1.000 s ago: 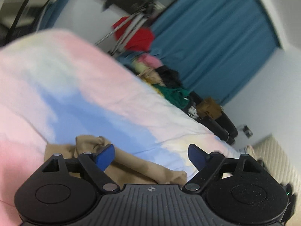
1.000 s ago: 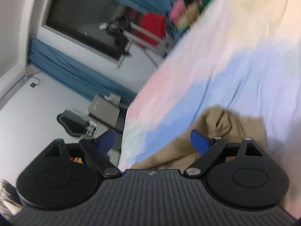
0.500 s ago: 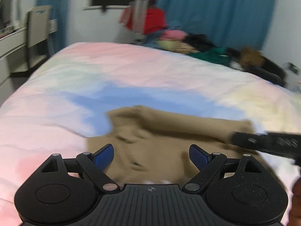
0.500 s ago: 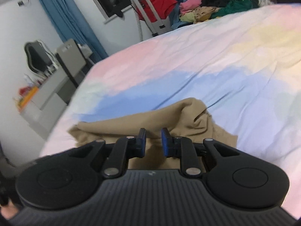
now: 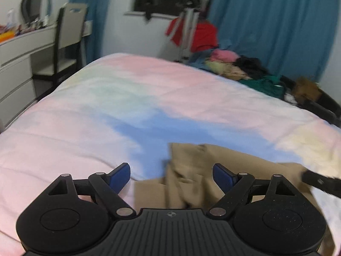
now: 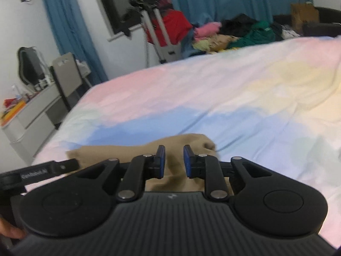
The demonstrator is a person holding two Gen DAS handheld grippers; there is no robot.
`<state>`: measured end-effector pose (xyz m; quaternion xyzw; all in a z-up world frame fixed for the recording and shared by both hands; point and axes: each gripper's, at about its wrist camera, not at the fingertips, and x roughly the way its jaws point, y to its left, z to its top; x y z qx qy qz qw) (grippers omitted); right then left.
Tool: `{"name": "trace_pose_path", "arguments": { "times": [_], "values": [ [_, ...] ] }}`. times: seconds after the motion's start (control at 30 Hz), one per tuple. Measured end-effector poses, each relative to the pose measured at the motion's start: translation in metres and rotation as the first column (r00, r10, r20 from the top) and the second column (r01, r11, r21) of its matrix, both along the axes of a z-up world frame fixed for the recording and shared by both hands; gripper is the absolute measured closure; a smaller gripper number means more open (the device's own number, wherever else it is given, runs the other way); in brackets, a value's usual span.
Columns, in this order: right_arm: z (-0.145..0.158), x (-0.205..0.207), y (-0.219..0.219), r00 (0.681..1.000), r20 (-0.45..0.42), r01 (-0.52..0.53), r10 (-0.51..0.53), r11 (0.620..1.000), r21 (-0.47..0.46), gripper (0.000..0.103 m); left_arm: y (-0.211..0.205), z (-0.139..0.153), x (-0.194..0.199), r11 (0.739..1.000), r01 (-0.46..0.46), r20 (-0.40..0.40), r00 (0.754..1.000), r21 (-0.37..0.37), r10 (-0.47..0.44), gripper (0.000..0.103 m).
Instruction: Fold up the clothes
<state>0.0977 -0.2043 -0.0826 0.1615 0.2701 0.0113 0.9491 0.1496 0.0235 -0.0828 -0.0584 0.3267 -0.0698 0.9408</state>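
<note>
A crumpled tan garment (image 5: 191, 170) lies on the near part of the pastel bed (image 5: 127, 98). My left gripper (image 5: 171, 176) is open and empty, hovering over the garment's left part. In the right wrist view the garment (image 6: 119, 151) lies just ahead. My right gripper (image 6: 173, 160) has its jaws close together with a narrow gap, and a raised fold of tan cloth shows in that gap. Whether the pads pinch the cloth is unclear. The right gripper's edge (image 5: 319, 182) shows in the left wrist view, and the left gripper (image 6: 42, 171) in the right wrist view.
A pile of coloured clothes (image 5: 238, 68) lies at the bed's far edge, with a red garment on a stand (image 5: 196, 34) behind. A desk (image 5: 19, 49) and chair (image 5: 68, 42) stand to the left. Blue curtains (image 5: 266, 21) hang at the back.
Both grippers have levelled out from a tilted view to face the bed. My right gripper closed from wide open to nearly shut over the garment fold. The left gripper stayed open.
</note>
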Motion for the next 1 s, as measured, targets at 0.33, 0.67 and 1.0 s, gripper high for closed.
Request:
{"name": "trace_pose_path", "arguments": {
  "times": [0.33, 0.67, 1.0],
  "values": [
    [-0.022, 0.022, 0.016, 0.994, -0.095, -0.055, 0.050, 0.997, -0.058, 0.032, -0.032, -0.028, 0.006, 0.987, 0.081, -0.074, 0.995, 0.138, -0.071, 0.016],
    [0.000, -0.009, 0.022, 0.997, -0.045, -0.062, 0.059, 0.995, -0.080, 0.032, -0.031, -0.012, -0.028, 0.987, 0.124, -0.051, 0.992, 0.098, -0.119, 0.016],
    [-0.002, -0.044, 0.029, 0.991, -0.121, -0.072, 0.060, 0.992, -0.100, 0.032, -0.050, -0.017, -0.075, 0.964, 0.183, -0.090, 0.982, 0.192, -0.169, 0.013]
  ]
}}
